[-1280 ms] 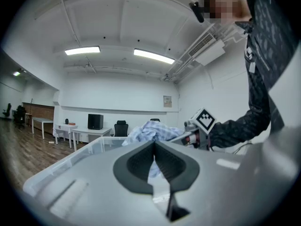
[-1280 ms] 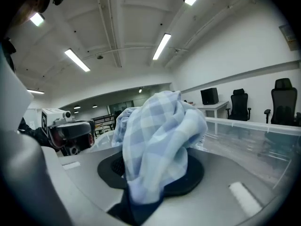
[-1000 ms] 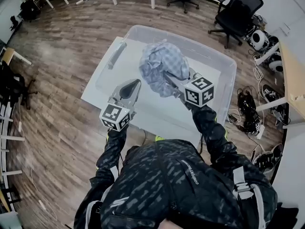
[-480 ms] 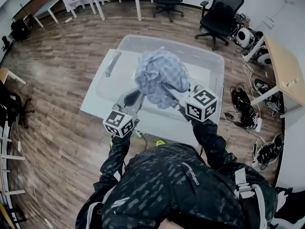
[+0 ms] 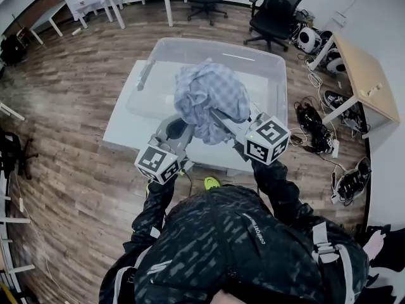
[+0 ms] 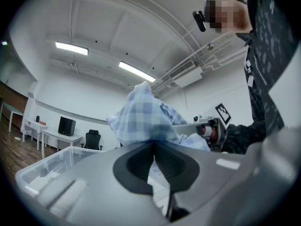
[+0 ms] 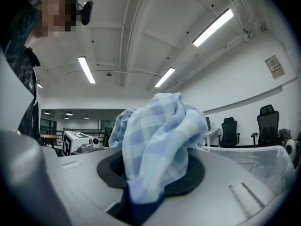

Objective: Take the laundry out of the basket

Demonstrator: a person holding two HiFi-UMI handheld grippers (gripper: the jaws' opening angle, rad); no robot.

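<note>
HEAD VIEW
- Task's thing: I count one blue-and-white checked cloth (image 5: 212, 97), bunched and held up over the near side of the clear plastic basket (image 5: 262, 59).
- Basket's footing: a white table (image 5: 123, 122).
- Tongs: the right gripper (image 5: 218, 116) is buried in the cloth's underside. The left gripper (image 5: 177, 126) has its tip against the cloth's lower left edge.
- Open room: bare wood floor (image 5: 69, 94) to the left. The right is crowded with floor cables (image 5: 311, 122) and a wooden desk (image 5: 362, 71).
- Count: two grippers and two black office chairs (image 5: 275, 8) beyond the basket.
- Writing: the marker cubes carry square patterns only. The white print on the jacket (image 5: 253, 230) is too small for me to read.

LEFT GRIPPER VIEW
- Jaws: the pads meet at the tip. I cannot tell whether a fold is caught.
- Cloth: it sits just past the tip, high above the basket rim, with the right gripper reaching in from the right.
- Count: three ceiling light strips, one chair, one monitor (image 6: 67, 125).

RIGHT GRIPPER VIEW
- Jaws: clamped on the cloth, which spills up and over both pads.
- Edges: the basket wall lies low to the right.
- Count: two chairs.
- Writing: one wall sign (image 7: 274, 66), unreadable.
</note>
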